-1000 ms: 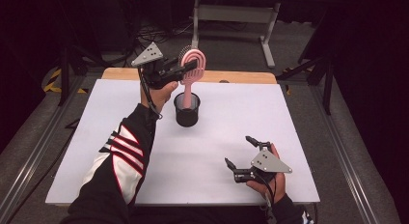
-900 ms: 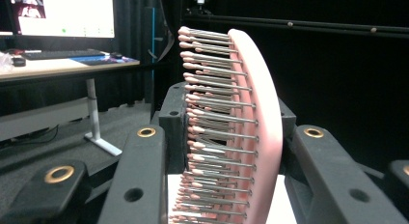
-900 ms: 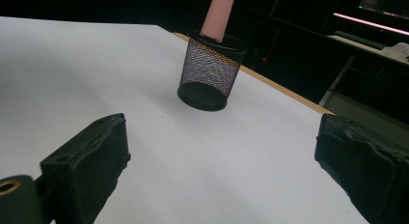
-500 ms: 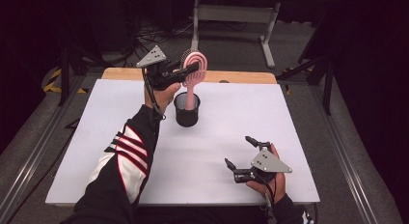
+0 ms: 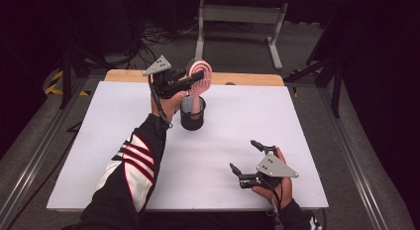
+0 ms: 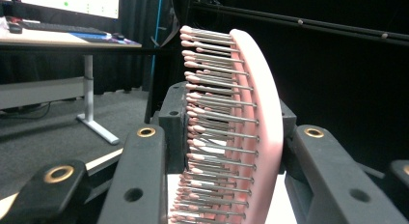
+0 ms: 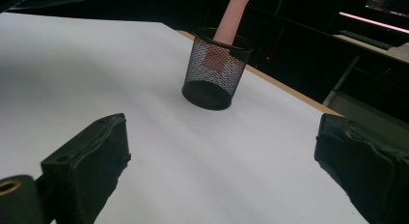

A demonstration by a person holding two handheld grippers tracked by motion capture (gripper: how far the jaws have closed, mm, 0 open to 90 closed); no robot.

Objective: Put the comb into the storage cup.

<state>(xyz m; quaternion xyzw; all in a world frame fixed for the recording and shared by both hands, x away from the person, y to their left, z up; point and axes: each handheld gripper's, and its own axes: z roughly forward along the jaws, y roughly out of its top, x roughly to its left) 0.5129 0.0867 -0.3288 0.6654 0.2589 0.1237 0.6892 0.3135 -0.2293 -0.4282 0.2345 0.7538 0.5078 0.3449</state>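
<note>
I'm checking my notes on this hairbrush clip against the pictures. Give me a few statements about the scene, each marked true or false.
1. The left gripper is shut on the pink hairbrush. True.
2. The hairbrush's handle points down into the black mesh cup. True.
3. The right gripper holds the mesh cup steady. False: it rests on the white table well apart from the cup, with its jaws open and nothing between them.
4. The mesh cup lies tipped on its side. False: it stands upright.
5. The hairbrush's bristles are tipped in pink. True.
</note>
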